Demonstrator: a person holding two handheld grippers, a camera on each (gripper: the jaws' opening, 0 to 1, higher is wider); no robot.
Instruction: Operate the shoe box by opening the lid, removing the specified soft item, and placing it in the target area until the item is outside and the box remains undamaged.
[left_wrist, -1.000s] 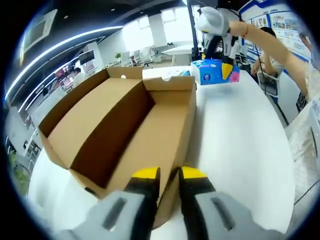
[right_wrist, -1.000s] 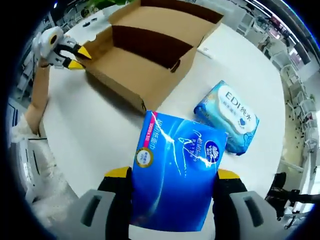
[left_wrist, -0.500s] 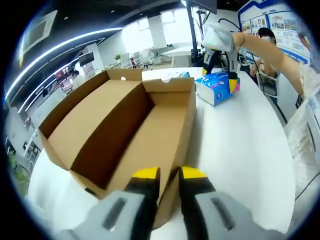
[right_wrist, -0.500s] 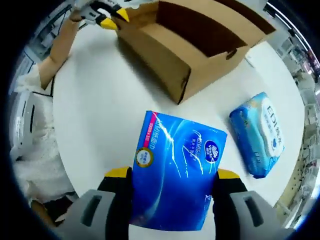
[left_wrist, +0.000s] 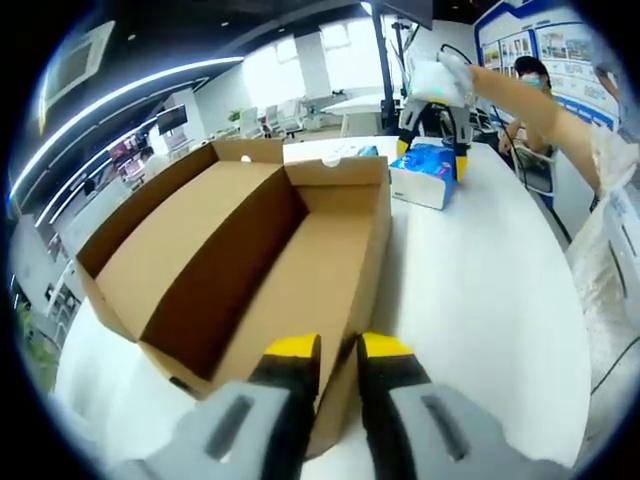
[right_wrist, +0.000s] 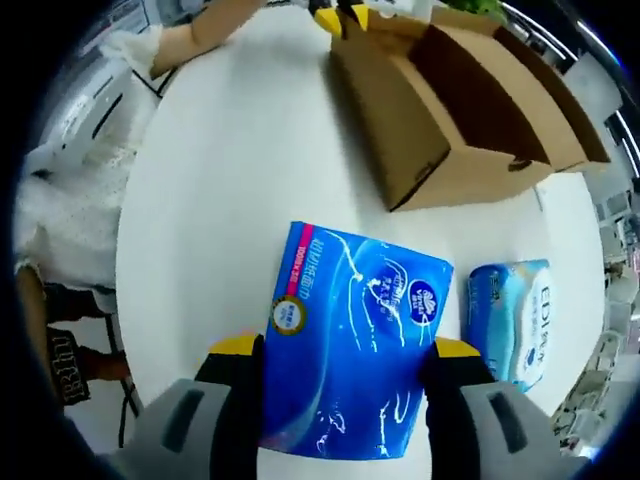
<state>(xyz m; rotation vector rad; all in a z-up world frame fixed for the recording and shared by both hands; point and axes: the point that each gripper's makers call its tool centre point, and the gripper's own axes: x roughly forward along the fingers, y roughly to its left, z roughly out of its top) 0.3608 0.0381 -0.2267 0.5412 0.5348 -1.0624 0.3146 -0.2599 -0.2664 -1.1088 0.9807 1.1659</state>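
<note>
Placing is the step in hand: the right hand-held gripper (right_wrist: 340, 362) is clenched on the blue tissue pack (right_wrist: 350, 340), which sits between its jaws above the white tabletop (right_wrist: 230, 180), outside the open shoe box (left_wrist: 250, 250). Next it should lower and release beside the wipes pack (right_wrist: 510, 320). The left hand-held gripper (left_wrist: 338, 352) pinches the box's front wall.

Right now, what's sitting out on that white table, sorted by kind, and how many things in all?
Cardboard shoe box: 1, open.
Blue tissue pack: 1, held between the right gripper fingers.
Light blue wipes pack: 1, lying on the table beside the tissue pack.
Total: 3.
</note>
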